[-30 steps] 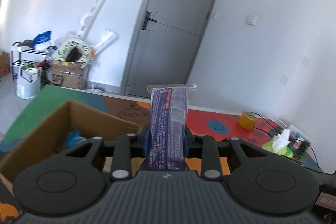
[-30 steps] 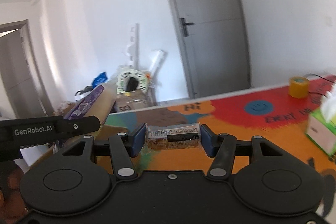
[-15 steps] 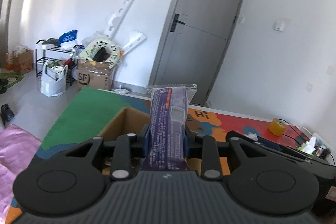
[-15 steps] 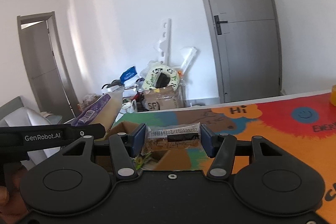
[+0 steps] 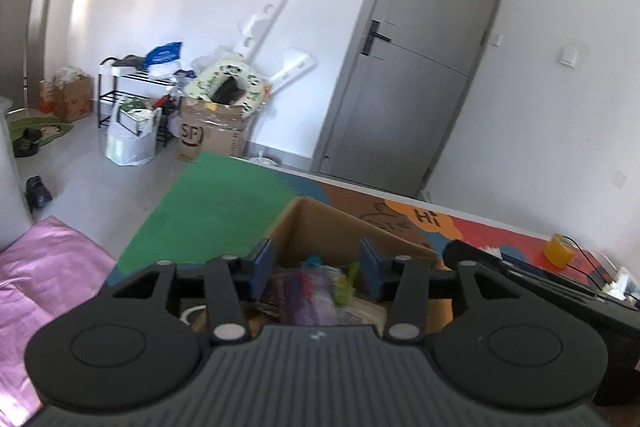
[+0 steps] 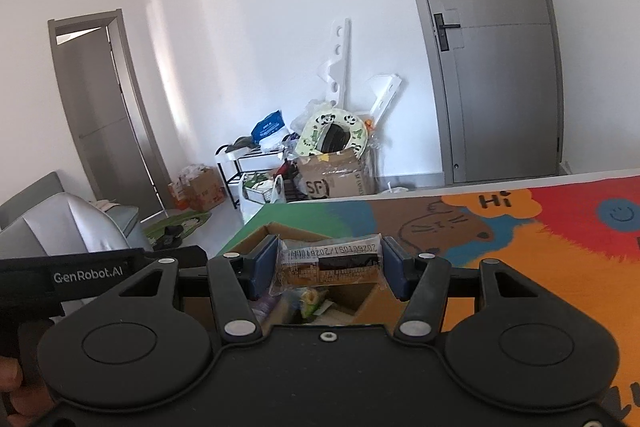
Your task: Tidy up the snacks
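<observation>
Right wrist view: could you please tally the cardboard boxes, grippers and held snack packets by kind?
Cardboard boxes: 3 (table box, SF box, small floor box)
Grippers: 2 (right gripper, shut on the packet; left gripper, jaws opening, nothing between them)
Held snack packets: 1
Total: 6

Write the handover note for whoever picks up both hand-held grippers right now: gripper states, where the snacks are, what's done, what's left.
Left hand-held gripper: jaws opening, nothing between them, over the cardboard box.
Right hand-held gripper: shut on a clear-wrapped brown snack, at the box's edge.
Box sits on the colourful mat; several snack packets lie inside, a purple one among them.
Left to do: drop the right snack into the box.
</observation>
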A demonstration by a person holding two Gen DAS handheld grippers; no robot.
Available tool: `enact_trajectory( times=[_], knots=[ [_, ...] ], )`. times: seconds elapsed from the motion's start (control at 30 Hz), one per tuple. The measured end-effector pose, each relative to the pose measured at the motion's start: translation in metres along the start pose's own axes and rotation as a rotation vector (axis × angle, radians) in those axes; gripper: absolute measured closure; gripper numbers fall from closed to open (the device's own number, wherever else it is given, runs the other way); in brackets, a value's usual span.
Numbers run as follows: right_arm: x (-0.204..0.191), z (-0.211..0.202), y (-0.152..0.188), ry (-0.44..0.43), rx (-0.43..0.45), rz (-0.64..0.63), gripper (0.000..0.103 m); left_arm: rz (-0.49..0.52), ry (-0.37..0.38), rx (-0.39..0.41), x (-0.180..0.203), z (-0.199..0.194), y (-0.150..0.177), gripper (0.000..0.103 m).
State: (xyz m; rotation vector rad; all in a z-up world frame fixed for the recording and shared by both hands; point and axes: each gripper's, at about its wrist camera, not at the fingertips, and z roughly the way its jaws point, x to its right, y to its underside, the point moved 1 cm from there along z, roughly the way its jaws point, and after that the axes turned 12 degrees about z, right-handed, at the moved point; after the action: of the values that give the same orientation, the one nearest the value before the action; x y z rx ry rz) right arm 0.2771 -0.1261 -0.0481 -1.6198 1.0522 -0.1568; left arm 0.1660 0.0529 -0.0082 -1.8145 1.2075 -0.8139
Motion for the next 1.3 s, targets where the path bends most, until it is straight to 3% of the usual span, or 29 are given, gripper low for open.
enact_trajectory(
  times=[0.23,0.37,0.43,0.63,1.0,1.3],
  knots=[
    [-0.011,0.008,0.0,-0.029,-0.027,0.002,0.046,-0.025,-0.035,0.007,-0.014,-0.008,-0.001,0.046],
    [-0.019,0.012,0.003,-0.032,-0.048,-0.005,0.027,-0.031,-0.055,0.01,-0.018,-0.011,0.0,0.035],
    [-0.018,0.009,0.004,-0.026,-0.043,0.0,0.025,-0.039,-0.06,0.011,-0.02,-0.012,0.001,0.034],
    [-0.005,-0.011,0.003,0.039,-0.02,0.04,0.023,-0.05,-0.043,0.007,-0.02,-0.012,0.005,0.031],
    [0.016,-0.046,0.017,0.149,-0.015,0.09,0.016,-0.022,-0.002,-0.016,-0.009,-0.021,0.013,0.014],
    [0.019,-0.073,0.027,0.189,0.0,0.11,0.007,0.004,-0.002,-0.066,0.0,-0.028,0.025,0.013]
  ],
)
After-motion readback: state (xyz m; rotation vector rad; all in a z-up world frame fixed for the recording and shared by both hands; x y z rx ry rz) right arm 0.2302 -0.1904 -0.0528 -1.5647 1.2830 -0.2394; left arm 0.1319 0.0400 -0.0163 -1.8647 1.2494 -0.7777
